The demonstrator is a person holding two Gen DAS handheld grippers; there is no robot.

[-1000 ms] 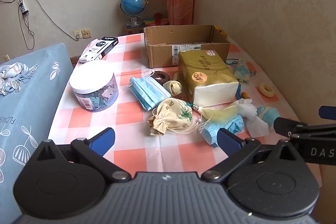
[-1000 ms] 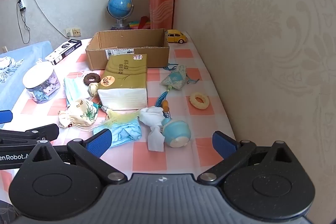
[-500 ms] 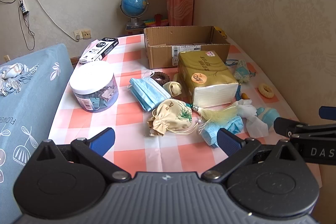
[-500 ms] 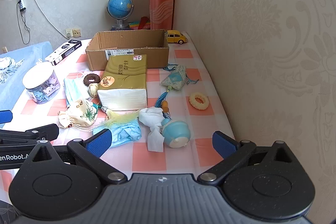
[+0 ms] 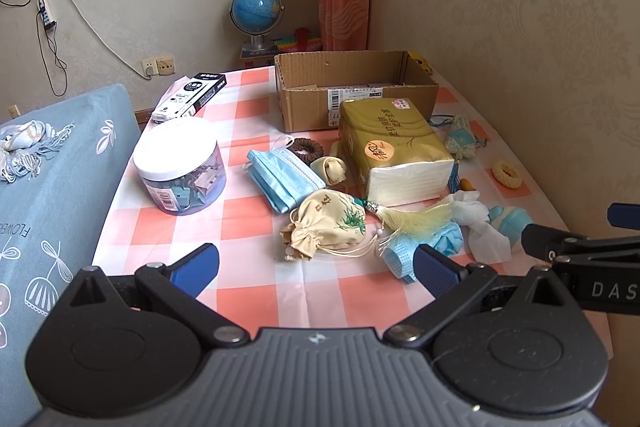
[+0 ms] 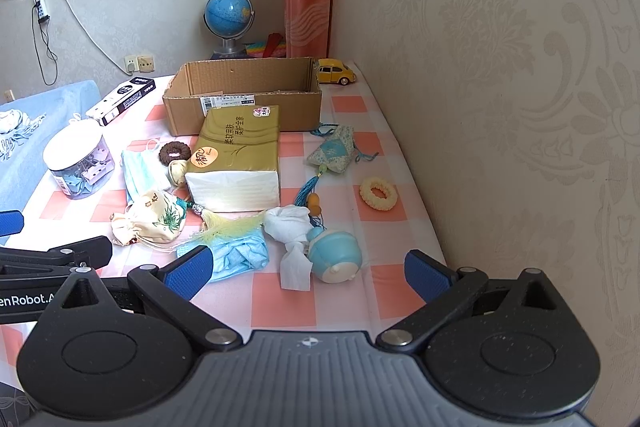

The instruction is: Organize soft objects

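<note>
Soft things lie scattered on the checked tablecloth [image 5: 248,223]: a cream drawstring pouch [image 5: 328,223] with a yellow tassel, a folded blue face mask [image 5: 282,179], a crumpled blue mask [image 6: 236,253], a gold tissue pack [image 5: 394,151], a white tissue wad [image 6: 290,225], a blue-green sachet [image 6: 334,151], a brown scrunchie [image 6: 175,151] and a yellow scrunchie [image 6: 378,193]. An open cardboard box [image 6: 244,99] stands behind them. My left gripper [image 5: 314,267] is open, empty, above the near table edge. My right gripper [image 6: 308,271] is open, empty, just short of the crumpled mask and a blue ceramic pot [image 6: 336,257].
A clear jar [image 5: 180,171] of clips stands at the left. A black-and-white carton [image 5: 190,97] lies at the back left, a yellow toy car [image 6: 336,73] at the back right, a globe [image 5: 256,15] behind. The wall runs close along the right; a blue bed [image 5: 48,187] borders the left.
Almost nothing differs. Both grippers have stayed open and nearly still; the views have shifted only very slightly.
</note>
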